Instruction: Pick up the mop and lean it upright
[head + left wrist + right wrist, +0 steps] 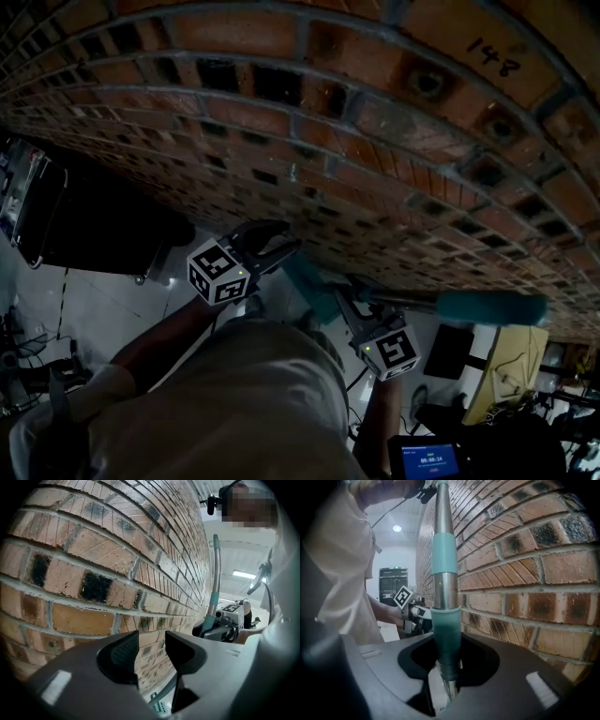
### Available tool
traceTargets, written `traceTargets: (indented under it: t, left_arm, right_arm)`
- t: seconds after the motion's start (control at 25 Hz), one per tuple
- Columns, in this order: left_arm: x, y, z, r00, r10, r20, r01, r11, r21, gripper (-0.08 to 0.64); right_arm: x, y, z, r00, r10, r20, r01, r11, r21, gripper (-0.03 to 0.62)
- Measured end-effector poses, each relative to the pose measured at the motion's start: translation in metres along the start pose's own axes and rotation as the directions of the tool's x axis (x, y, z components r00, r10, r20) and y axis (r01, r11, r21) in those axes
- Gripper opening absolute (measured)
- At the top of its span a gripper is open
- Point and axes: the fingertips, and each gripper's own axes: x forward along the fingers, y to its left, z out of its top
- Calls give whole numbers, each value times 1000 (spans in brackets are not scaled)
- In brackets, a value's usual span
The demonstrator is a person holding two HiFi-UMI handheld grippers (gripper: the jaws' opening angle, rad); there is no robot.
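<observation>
The mop handle (492, 307) is a metal pole with teal sleeves, and it stands close along the brick wall (375, 141). My right gripper (349, 305) is shut on it. In the right gripper view the jaws of the right gripper (447, 660) clamp a teal sleeve of the handle (443, 559), which rises straight up past the bricks. My left gripper (281, 246) is open to the left of the pole, near the wall. In the left gripper view the left gripper (152, 644) has only bricks showing between its jaws, and the handle (216, 573) stands apart at the right. The mop head is hidden.
A dark, boxy object (94, 225) stands on the pale floor (112, 309) at the left. A small lit screen (427, 461) and a yellowish board (511, 366) lie at the lower right. The person's body fills the bottom centre.
</observation>
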Motion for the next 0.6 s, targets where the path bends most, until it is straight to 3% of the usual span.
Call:
traceTargets:
  t: [0.32, 0.44, 0.6]
  left_arm:
    - [5, 6, -7, 1000, -3, -28, 3, 1000, -3, 190]
    - [7, 5, -6, 1000, -5, -31, 6, 1000, 21, 153]
    - [12, -8, -2, 998, -64, -21, 65, 998, 20, 165]
  right_arm:
    - [5, -6, -7, 1000, 0, -21, 0, 1000, 3, 112]
    - [6, -8, -13, 1000, 5, -30, -5, 1000, -10, 112]
    - [7, -10, -19, 999, 2, -41, -2, 1000, -3, 112]
